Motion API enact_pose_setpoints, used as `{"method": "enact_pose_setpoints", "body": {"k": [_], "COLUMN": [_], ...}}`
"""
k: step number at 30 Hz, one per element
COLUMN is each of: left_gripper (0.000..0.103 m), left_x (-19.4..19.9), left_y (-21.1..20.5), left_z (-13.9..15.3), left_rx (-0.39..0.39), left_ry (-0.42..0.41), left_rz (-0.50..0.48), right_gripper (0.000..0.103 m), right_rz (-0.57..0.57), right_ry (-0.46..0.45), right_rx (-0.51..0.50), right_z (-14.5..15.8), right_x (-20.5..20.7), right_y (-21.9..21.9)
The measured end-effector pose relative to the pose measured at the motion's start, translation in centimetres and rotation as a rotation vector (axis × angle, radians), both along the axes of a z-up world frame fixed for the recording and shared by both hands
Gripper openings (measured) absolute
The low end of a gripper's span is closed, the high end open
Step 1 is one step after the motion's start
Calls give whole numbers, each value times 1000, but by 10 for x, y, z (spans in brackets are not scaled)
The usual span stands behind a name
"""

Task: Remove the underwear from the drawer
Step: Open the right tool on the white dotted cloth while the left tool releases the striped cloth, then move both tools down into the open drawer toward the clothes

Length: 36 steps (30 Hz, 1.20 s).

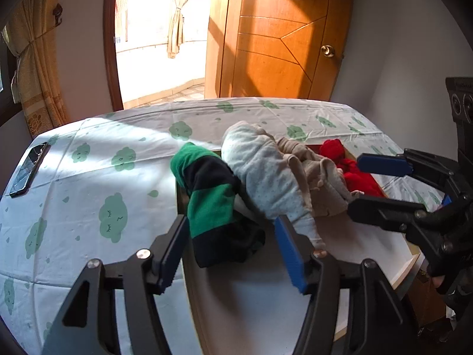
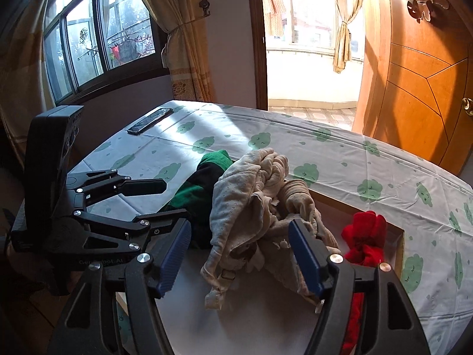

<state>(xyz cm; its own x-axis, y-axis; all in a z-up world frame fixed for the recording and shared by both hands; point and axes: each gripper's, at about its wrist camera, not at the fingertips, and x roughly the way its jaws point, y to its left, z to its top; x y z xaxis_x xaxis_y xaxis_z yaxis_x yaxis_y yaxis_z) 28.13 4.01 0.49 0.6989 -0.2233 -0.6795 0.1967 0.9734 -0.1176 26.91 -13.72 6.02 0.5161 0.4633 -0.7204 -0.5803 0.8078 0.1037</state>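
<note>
Both tongs gaping over the drawer

Green-black underwear lies lengthwise between left tongs, lower centre; right tongs straddle beige garments.

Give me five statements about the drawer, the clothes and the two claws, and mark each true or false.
1. Both claws are open and hold nothing. True: the left claw and the right claw are spread, with no cloth pinched.
2. The red garment lies at the drawer's left end. False: it is at the right end.
3. A green and black striped garment sits in the drawer. True.
4. A phone lies on the cloud-print sheet. True.
5. The wooden door is painted white. False: it is orange-brown wood.
</note>
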Motion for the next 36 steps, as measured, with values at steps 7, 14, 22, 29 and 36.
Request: {"method": "enact_pose_setpoints", "body": {"k": [7, 14, 22, 29, 36], "left_gripper": [65, 70, 70, 74, 78], "left_x": [-58, -123, -189, -231, -251], "left_y": [-5, -17, -15, 1, 10], "left_z": [11, 9, -22, -48, -62], "left_rx": [-49, -88, -91, -38, 27], "left_ry": [-38, -77, -64, -61, -63], "left_rz": [-23, -55, -17, 96, 166], "right_gripper": [73, 75, 78, 78, 78], "right_rz": [36, 81, 105, 133, 195], "right_ry": [-11, -43, -1, 138, 348], "right_rx": [63, 124, 178, 199, 200], "right_z": [13, 19, -12, -66, -112], "right_x": [-56, -123, -184, -210, -216], "right_y": [-24, -48, -66, -48, 2]}}
